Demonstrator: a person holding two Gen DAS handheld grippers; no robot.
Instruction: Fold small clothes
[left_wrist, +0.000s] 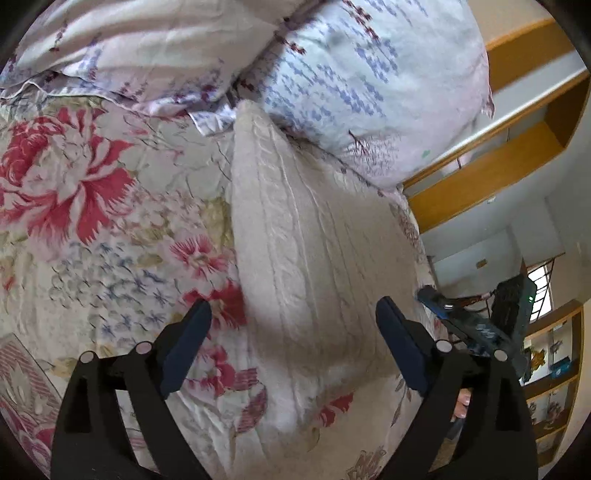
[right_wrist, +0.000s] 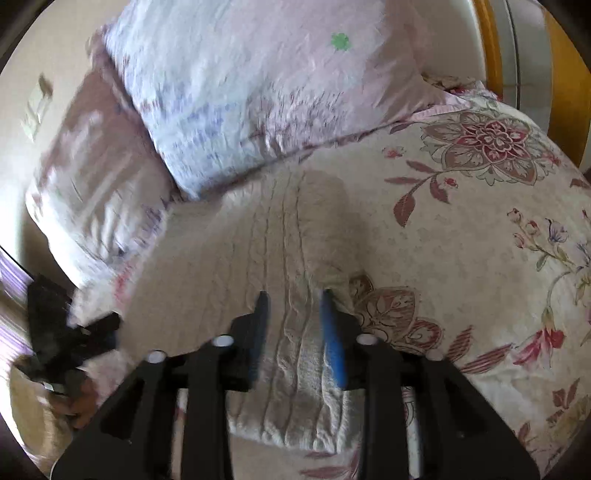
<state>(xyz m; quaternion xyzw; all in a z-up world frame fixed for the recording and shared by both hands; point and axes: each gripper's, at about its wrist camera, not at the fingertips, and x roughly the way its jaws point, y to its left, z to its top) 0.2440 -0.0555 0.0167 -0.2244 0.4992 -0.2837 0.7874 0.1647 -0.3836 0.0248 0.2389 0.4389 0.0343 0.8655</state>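
Cream cable-knit garment (left_wrist: 314, 258), one piece, soft wool-like knit with raised ribs running lengthwise; lies as a long folded strip on the floral-printed quilted bedspread (left_wrist: 92, 221), far end reaching the pale lilac patterned pillows (left_wrist: 369, 74).

Handling, judged: light, limp, no stiffness; will sag and stretch if lifted by one point; knit grips well, unlikely to slip; not fragile, though loops could snag.

Hold points, judged: near end of the strip, at the two corners or the thick folded edge, both layers pinched together.

Left gripper (left_wrist: 293, 325): fingers wide apart, hovering over the garment's near part, nothing held.

Right gripper (right_wrist: 293, 306): fingers partly apart, straddling the garment's near end above the knit; no clamp evident. View blurred.
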